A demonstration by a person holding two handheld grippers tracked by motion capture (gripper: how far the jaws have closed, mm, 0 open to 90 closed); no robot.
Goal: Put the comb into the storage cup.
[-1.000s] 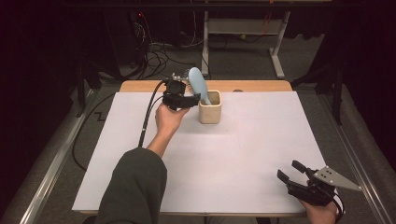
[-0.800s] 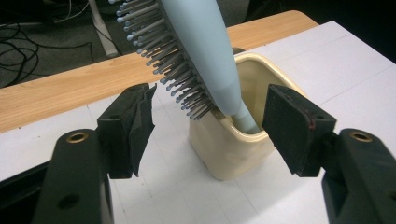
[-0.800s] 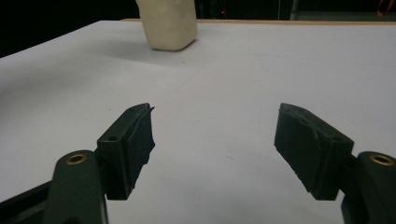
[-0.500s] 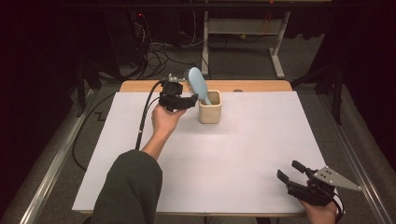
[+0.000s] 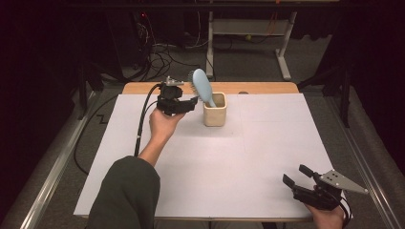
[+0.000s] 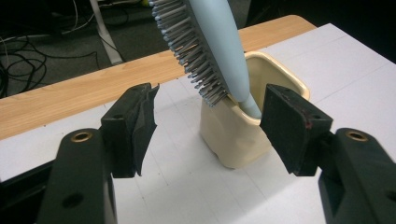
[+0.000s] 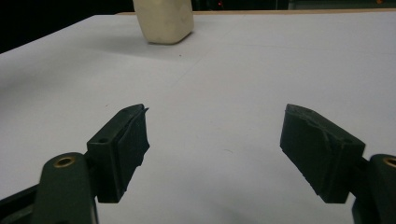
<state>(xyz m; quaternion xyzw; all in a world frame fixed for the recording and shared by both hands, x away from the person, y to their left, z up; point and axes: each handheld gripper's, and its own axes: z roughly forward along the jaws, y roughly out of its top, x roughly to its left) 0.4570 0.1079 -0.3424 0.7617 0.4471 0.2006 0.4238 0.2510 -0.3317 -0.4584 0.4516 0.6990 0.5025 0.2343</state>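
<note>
1. Pale-blue brush (image 5: 202, 87) stands handle-down in a cream cup (image 5: 214, 110), its head leaning out over the rim toward the left, bristles on that same side.
2. White sheeting covers the surface (image 5: 239, 157), and the cup sits near its far edge, just before a strip of bare wood.
3. Held by a hand at the end of a dark-sleeved forearm, the left claw (image 5: 179, 102) hovers just beside the cup; its jaws are spread wide and grip nothing.
4. Seen from the left gripper view, the brush (image 6: 210, 46) and cup (image 6: 238, 126) lie between the two spread pads (image 6: 292, 126), none of them touching.
5. Well apart, at the near right corner, the right claw (image 5: 298, 181) rests low over the sheet, likewise released and empty.
6. From the right gripper view, the cup (image 7: 163, 21) stands far ahead past the parted pads (image 7: 123, 144).
</note>
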